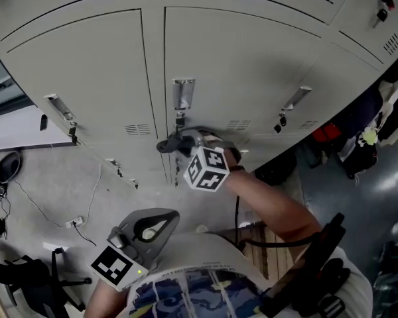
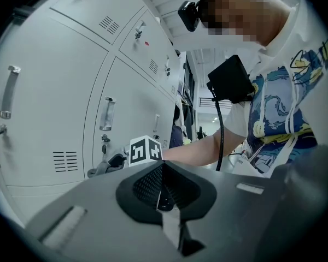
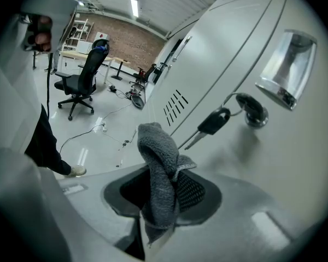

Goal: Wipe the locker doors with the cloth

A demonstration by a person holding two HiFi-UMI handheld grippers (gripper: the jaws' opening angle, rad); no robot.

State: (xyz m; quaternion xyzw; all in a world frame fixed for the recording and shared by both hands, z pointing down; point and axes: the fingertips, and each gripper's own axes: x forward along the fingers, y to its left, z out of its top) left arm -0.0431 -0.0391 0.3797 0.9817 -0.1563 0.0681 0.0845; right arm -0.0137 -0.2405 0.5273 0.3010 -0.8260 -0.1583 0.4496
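You have the crumpled dark grey terry cloth clenched in the right gripper, its free end bunched up past the jaws. In the centre of the head view it sits close against the pale grey metal locker doors, just under a lock. Whether the cloth is actually pressing on the paint I can't tell from these angles.

The left gripper hangs low near your body, lower left of the head view. Its jaws are pressed together with nothing between them.

I'd judge the job to be early or midway. The panels show no streaks or damp marks, so no door can be counted as finished, and the whole bank is left to cover.

Mind the black-headed key dangling from the round lock cylinder, just right of and above the cloth in the right gripper view. It could snag the pile. The shiny recessed handle juts out at the upper right of that view, and the louvred vent slots lie beyond the cloth. Your open room is the broad flat sheet filling the top of the head view.
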